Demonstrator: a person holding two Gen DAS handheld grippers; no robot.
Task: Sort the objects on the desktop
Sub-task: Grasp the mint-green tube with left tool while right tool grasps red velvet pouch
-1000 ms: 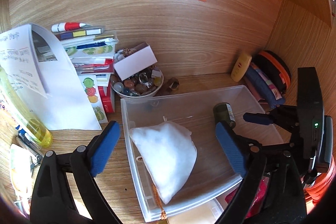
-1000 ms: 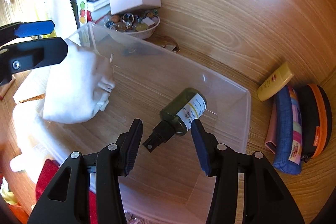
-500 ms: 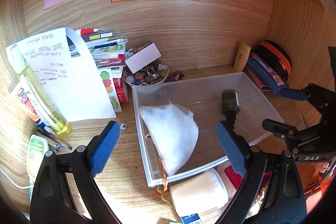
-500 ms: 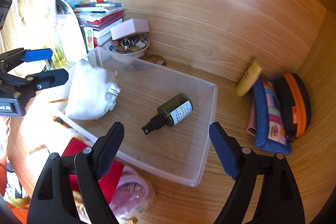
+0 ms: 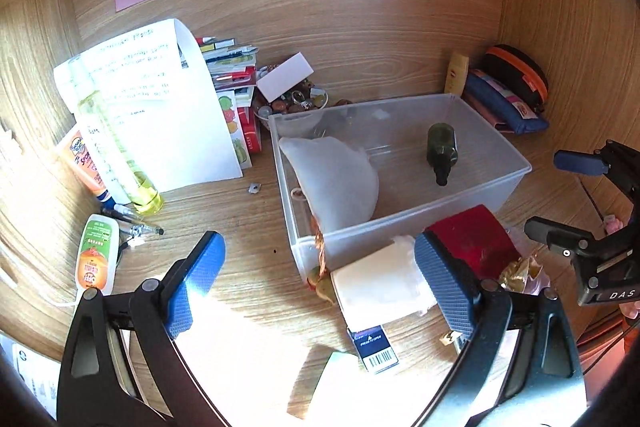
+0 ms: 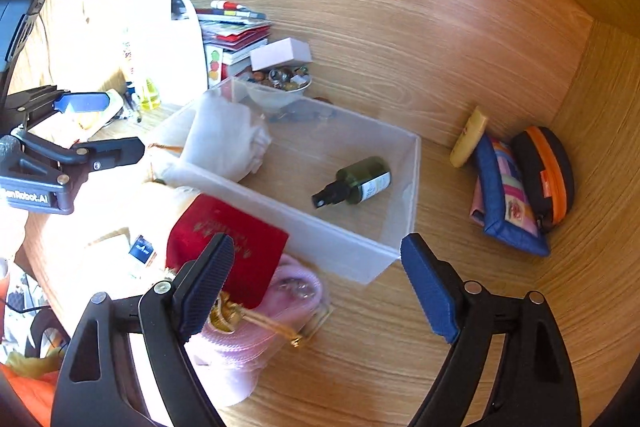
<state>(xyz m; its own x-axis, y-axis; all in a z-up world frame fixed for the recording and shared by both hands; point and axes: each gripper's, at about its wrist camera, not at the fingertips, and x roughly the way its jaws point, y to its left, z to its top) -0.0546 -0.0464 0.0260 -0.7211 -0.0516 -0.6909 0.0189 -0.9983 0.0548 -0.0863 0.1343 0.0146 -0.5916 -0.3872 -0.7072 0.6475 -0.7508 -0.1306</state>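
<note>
A clear plastic bin (image 5: 440,211) (image 6: 416,163) stands on the wooden desk. In it lie a dark green spray bottle (image 5: 442,147) (image 6: 356,183) and a white cloth pouch (image 5: 340,179) (image 6: 228,143). My right gripper (image 6: 316,247) (image 5: 560,197) hovers back from the bin's near wall; its jaws are opening with nothing between them. My left gripper (image 5: 316,251) (image 6: 108,125) stands open and empty over the desk at the bin's near left corner. A red pouch (image 5: 472,239) (image 6: 228,239), a pink pouch (image 6: 256,339) and a white pack (image 5: 380,287) lie in front of the bin.
Behind the bin are a bowl of beads (image 5: 296,103) and a stack of booklets (image 5: 232,67). A paper sheet (image 5: 160,107), a yellow bottle (image 5: 116,151), tubes and pens sit at the left. Pencil cases (image 6: 516,187) lean in the right corner.
Both grippers have drawn back from the bin. The right jaws, close around the spray bottle a second ago, have widened, and the bottle now lies in the bin.
</note>
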